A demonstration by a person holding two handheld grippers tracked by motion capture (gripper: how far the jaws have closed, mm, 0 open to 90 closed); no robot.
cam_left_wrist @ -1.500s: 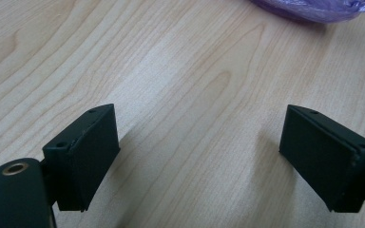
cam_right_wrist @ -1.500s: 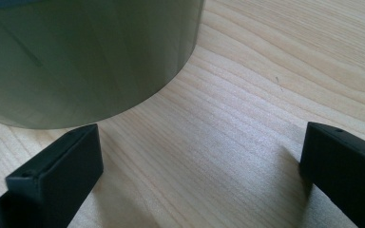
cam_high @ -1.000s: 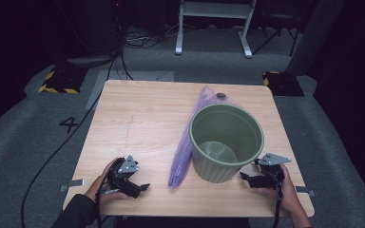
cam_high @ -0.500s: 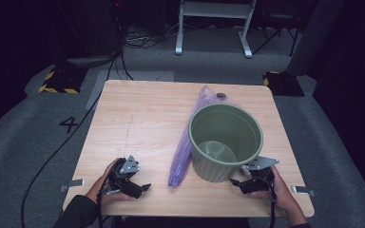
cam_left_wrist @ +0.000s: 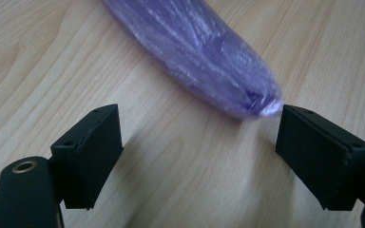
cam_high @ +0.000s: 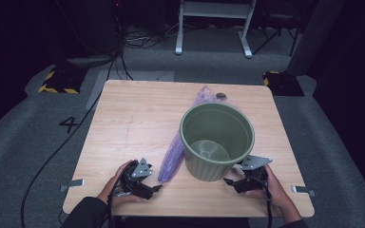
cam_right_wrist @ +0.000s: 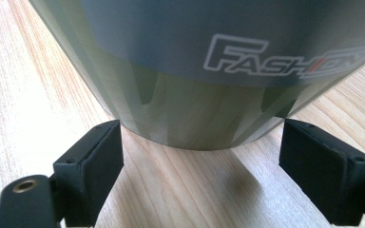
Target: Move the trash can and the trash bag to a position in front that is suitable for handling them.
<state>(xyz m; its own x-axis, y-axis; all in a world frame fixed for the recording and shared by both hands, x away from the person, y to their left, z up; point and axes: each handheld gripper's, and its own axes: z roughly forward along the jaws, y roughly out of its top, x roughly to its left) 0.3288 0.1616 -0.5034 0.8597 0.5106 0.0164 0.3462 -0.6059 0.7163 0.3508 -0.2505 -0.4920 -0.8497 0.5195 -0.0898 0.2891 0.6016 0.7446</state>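
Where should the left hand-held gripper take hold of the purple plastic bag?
At the tapered near end of the purple bag, coming level from the table's near edge. That tip points between the open left hand-held gripper; farther up it lies against the green bin.

A green ribbed bin (cam_high: 217, 141) stood upright, right of centre in the high view, open mouth up and its inside empty. It tapered toward the base. In the right gripper view its lower wall (cam_right_wrist: 195, 114) filled the upper frame, with a grey band around it bearing white "FASHION" lettering. A long purple plastic-wrapped bundle (cam_high: 180, 142) lay flat on the wood just left of the bin, running from upper right to lower left and partly hidden behind the rim. In the left gripper view its crinkled, tapered end (cam_left_wrist: 209, 57) reached down from the top to right of centre.
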